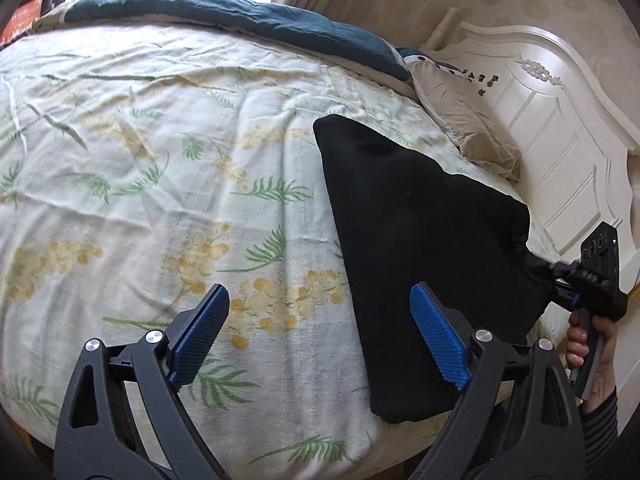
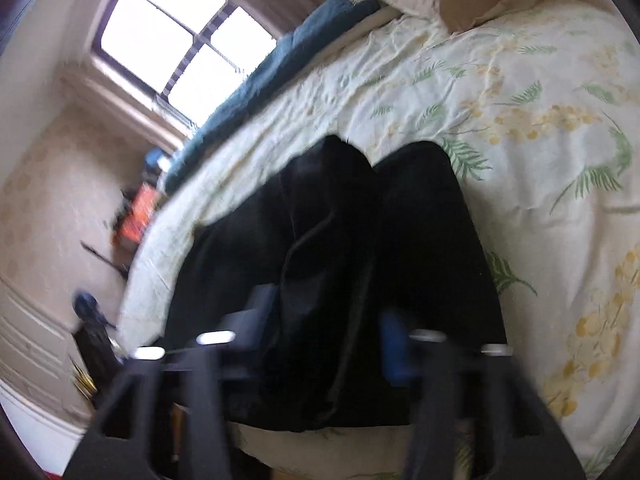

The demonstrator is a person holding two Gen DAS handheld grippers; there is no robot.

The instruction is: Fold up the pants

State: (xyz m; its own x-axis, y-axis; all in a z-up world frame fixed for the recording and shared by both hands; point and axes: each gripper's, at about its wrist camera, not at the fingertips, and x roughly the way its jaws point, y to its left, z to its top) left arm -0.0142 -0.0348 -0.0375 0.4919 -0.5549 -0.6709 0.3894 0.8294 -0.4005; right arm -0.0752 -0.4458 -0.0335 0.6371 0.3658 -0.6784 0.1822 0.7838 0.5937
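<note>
The black pants [image 1: 420, 248] lie folded on the floral bedspread [image 1: 160, 160], at the right side of the bed in the left wrist view. My left gripper [image 1: 320, 336] is open and empty, hovering above the bedspread just left of the pants' near edge. My right gripper [image 1: 554, 276] is shut on a bunched corner of the pants at their right edge. In the blurred right wrist view the pants [image 2: 360, 260] fill the centre and a fold of them sits between the fingers of the right gripper [image 2: 324, 332].
A beige pillow [image 1: 464, 120] lies by the white headboard [image 1: 560, 128] at the right. A dark teal blanket [image 1: 248, 20] runs along the far side of the bed under the window [image 2: 176, 36]. An orange item [image 2: 138, 216] sits beyond the bed.
</note>
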